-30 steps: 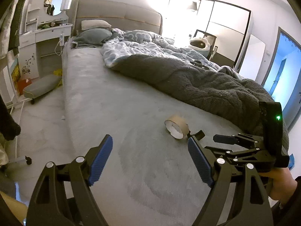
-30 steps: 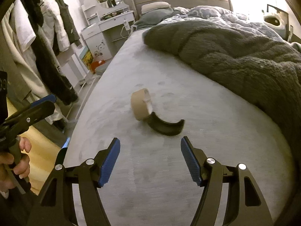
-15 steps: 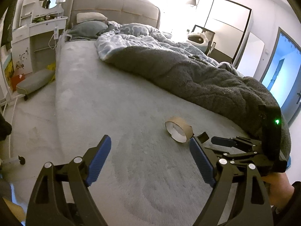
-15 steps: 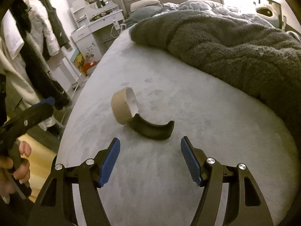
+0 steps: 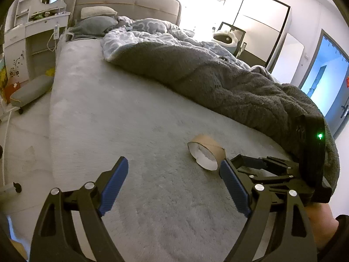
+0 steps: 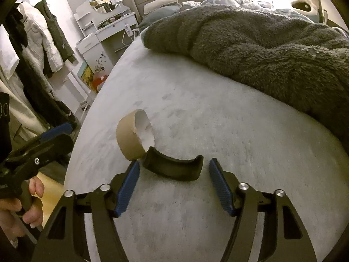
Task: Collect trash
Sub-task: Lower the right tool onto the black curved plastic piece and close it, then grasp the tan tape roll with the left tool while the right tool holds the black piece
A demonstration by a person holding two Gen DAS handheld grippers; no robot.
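Nothing is collected yet, as far as the two views show; both pieces of trash lie loose on the grey bed cover (image 6: 218,113), near its foot and on the bare side away from the dark fleece blanket (image 6: 261,50); the empty cardboard tape core (image 6: 130,138) rests on its side with its white inner face showing, and the curved black plastic piece (image 6: 174,168) lies just beside it, one end at or against the core, though I cannot tell whether they truly touch. The right gripper (image 6: 174,183) hangs low over the cover with its jaws closing; the black piece sits just ahead of the blue pads (image 6: 127,187), which are not pressing on it, so I judge this the start of the first pick and not a grip. The left gripper (image 5: 174,187) stands wide apart with nothing in it; in its own view the tape core (image 5: 206,154) lies just ahead of its right-hand pad, off to one side and not between the jaws. No bin or bag for the trash shows in either view; so grasping, lifting and carrying both pieces off all appear to remain.
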